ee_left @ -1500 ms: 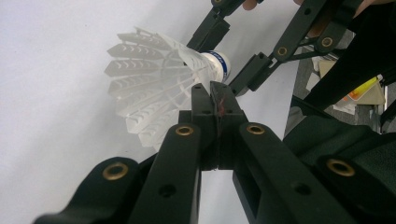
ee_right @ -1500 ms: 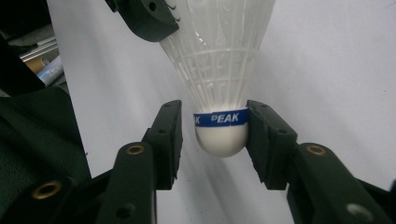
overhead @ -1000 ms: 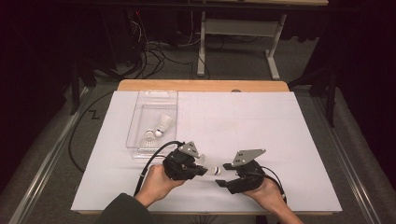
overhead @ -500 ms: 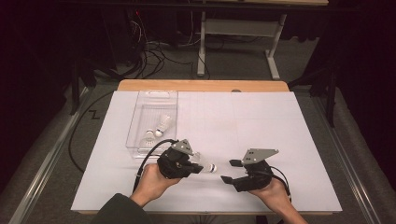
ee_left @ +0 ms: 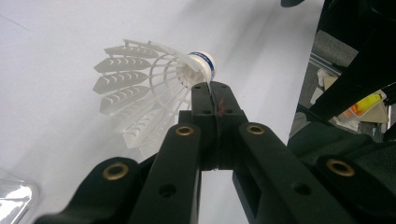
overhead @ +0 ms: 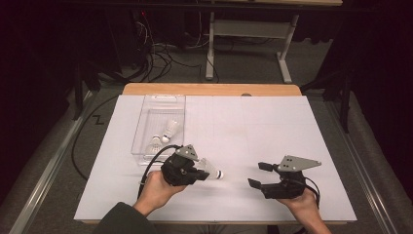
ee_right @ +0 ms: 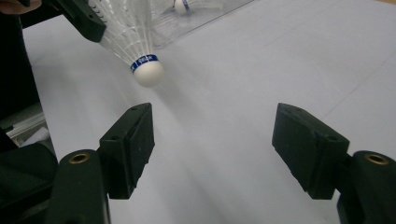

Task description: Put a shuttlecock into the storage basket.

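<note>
- Landmark: clear plastic tray (overhead: 146, 127) on the white sheet (overhead: 253, 131) covering the worktop (overhead: 209, 89), at the sheet's left side and reaching towards its far edge.
- Tray contents: two white shuttlecocks, one (overhead: 171, 128) about mid-tray, the other (overhead: 155, 143) nearer the person's end.
- Left claw (overhead: 199, 171): just off the tray's near right corner, held in the person's left hand (overhead: 155, 189). Its jaws are pressed together on the skirt of a third shuttlecock (overhead: 210, 168); in the left gripper view the white ribs (ee_left: 135, 93) fan out to the left of the closed tips (ee_left: 209, 95).
- Held shuttlecock: clear of the tray, lying roughly level, white cork end with blue band (overhead: 220, 174) pointing away from the tray towards the right claw. Whether it touches the sheet cannot be told.
- Right claw (overhead: 260, 174): well apart from the tray, towards the sheet's near right, in the person's right hand (overhead: 304, 204), its tips turned towards the tray side. Its jaws have just been opening and now stand spread with nothing between them; the right gripper view shows bare sheet between the two pads (ee_right: 135, 140).
- Gap: the cork end (ee_right: 147, 72) hangs ahead of the right claw's pads, short of them and not touching.
- Cable (overhead: 152, 161) from the left claw loops past the tray's near end.
</note>
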`<state>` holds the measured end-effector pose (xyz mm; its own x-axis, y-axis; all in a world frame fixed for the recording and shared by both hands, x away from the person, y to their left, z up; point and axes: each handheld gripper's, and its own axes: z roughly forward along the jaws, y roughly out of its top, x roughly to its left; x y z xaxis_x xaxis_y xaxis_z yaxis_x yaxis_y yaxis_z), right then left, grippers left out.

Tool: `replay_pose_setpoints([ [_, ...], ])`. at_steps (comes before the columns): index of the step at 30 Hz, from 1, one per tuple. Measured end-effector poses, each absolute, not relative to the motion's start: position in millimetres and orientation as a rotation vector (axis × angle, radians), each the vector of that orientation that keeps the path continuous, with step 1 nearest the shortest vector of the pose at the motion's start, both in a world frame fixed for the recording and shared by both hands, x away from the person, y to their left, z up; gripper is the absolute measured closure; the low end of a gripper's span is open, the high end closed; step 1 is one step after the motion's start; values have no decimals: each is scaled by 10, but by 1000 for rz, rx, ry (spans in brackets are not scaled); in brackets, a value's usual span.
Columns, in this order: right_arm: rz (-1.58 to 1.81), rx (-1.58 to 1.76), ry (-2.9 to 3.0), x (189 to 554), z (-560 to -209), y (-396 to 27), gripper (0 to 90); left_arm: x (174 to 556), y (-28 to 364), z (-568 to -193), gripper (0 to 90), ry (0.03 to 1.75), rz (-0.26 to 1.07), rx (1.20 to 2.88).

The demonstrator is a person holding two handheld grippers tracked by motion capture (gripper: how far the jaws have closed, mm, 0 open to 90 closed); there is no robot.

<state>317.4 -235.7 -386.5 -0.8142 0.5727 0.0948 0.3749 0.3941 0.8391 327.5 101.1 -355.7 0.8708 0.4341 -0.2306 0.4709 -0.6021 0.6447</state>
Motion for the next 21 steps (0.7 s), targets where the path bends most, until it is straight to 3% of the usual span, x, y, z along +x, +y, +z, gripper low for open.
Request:
replay_pose_setpoints([
  [21, 1496, 908, 2256, 3039, -3969, -2819, 283, 3294, 1150, -3457, 900, 703, -41, 2257],
])
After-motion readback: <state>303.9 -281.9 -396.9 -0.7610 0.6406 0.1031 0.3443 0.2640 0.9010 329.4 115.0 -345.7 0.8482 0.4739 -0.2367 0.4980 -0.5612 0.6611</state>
